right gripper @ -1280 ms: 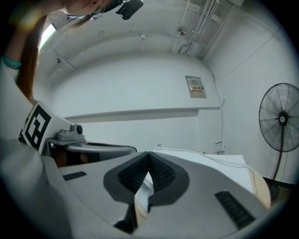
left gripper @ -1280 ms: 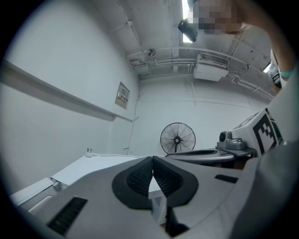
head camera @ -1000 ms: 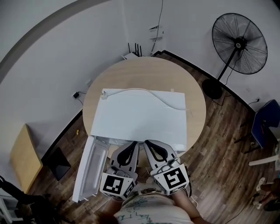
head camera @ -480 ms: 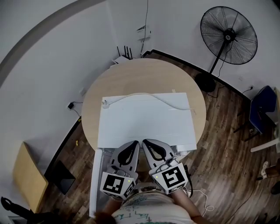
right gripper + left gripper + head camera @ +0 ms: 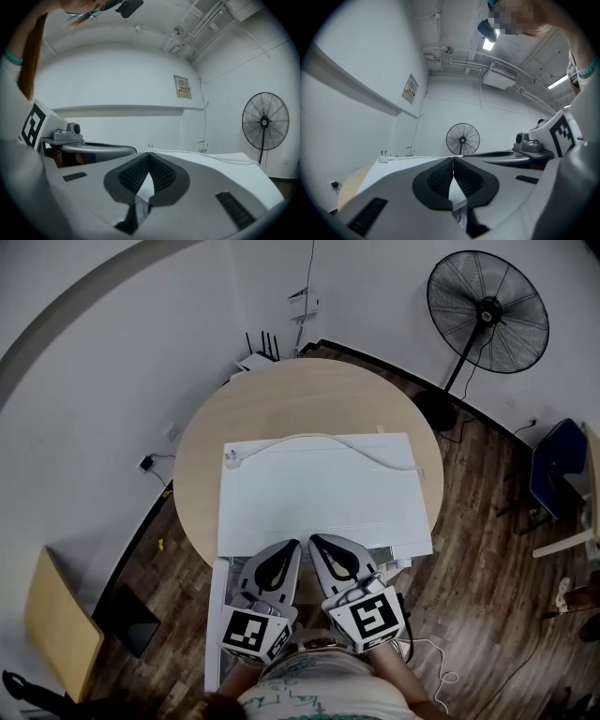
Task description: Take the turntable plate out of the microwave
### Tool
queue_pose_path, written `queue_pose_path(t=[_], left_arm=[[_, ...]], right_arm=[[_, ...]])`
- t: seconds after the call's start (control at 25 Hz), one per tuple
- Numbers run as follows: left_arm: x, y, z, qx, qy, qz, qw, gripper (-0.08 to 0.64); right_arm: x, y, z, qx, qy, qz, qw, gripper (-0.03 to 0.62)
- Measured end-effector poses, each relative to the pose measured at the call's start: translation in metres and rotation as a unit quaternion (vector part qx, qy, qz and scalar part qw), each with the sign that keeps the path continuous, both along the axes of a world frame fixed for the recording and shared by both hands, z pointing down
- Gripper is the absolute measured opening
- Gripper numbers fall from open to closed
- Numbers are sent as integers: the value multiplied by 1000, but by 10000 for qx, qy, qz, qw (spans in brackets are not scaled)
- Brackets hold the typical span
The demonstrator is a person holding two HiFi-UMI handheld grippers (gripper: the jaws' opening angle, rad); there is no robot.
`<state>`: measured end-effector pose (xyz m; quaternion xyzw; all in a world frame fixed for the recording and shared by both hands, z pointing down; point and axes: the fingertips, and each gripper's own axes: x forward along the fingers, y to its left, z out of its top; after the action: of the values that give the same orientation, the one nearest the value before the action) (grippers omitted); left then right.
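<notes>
On the round wooden bench point(image 5: 281, 395) sits a white microwave point(image 5: 319, 498). Its door point(image 5: 215, 615) is swung open at the near left corner, and a white cable point(image 5: 328, 439) lies across its top. Only the head view shows this layout. There the left gripper point(image 5: 293, 545) and the right gripper point(image 5: 315, 541) are side by side at the microwave's front edge.

From above, the microwave's top covers the cavity, so the turntable plate is hidden. The gripper views look level across that top and do not show the plate either.

Those two views settle the jaws. On each gripper the ribbed pads point(image 5: 440, 177) meet at the tips, closed with nothing between them. They also show a ceiling light point(image 5: 489, 44), an air-conditioning unit point(image 5: 501, 75) and a small wall notice point(image 5: 411, 88), all outside the head view. The standing fan point(image 5: 486, 310) shows in all three views.

The notice's print is too small to read, and no brand can be made out on the microwave. Each gripper's cube bears a black-and-white square marker.
</notes>
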<state>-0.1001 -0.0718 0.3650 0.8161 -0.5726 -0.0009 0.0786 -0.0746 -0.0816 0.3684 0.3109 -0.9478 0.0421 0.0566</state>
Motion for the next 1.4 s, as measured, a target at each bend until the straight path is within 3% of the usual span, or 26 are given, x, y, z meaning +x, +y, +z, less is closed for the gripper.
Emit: queue_pose_path(t=[0.76,1.4], left_arm=[[8,18,51,-553,-52,181,9983,14],[0,36,127,-1351,-329,147,9902,14]], right_arm=[[15,15,39,-319,476,271,9980,-9],[24,30,121,-825,914,279,9920,-9]])
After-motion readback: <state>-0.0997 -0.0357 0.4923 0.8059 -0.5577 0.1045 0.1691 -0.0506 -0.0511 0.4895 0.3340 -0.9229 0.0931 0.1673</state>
